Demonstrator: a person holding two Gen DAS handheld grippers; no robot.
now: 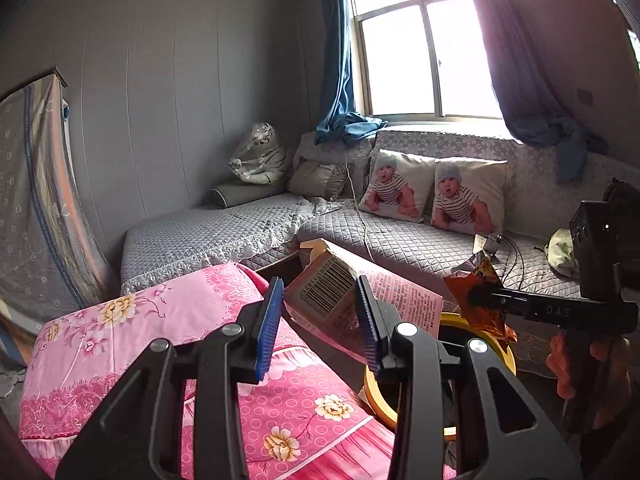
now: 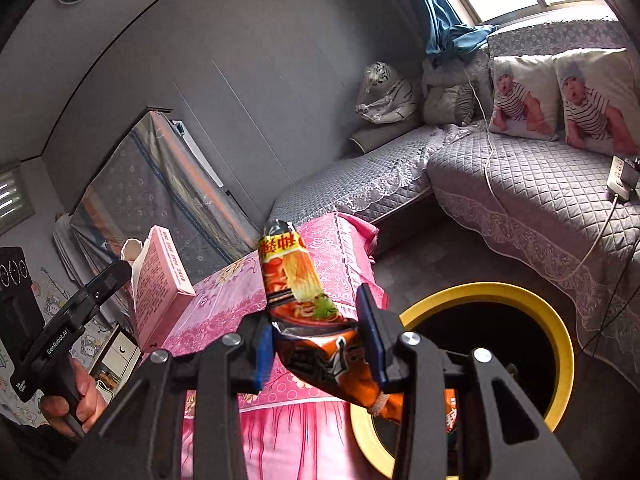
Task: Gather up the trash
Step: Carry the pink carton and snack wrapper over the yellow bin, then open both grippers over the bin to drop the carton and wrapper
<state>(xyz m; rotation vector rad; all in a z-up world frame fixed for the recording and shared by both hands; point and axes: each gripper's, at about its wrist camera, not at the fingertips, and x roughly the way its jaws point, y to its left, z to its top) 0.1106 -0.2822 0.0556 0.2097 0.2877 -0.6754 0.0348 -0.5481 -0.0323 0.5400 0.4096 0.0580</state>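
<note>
My left gripper is shut on a pink cardboard box, its barcode side facing the camera. In the right wrist view the same pink box sticks up from the left gripper at the left. My right gripper is shut on an orange instant-noodle wrapper that stands upright between the blue pads. From the left wrist view, that wrapper hangs in the right gripper over a yellow-rimmed bin. The bin has a dark inside and stands on the floor just below both grippers.
A table under a pink floral cloth stands left of the bin. A grey quilted corner sofa runs behind, with baby-print pillows, a plush tiger, and a power strip with trailing cables. Each gripper handle is held by a hand.
</note>
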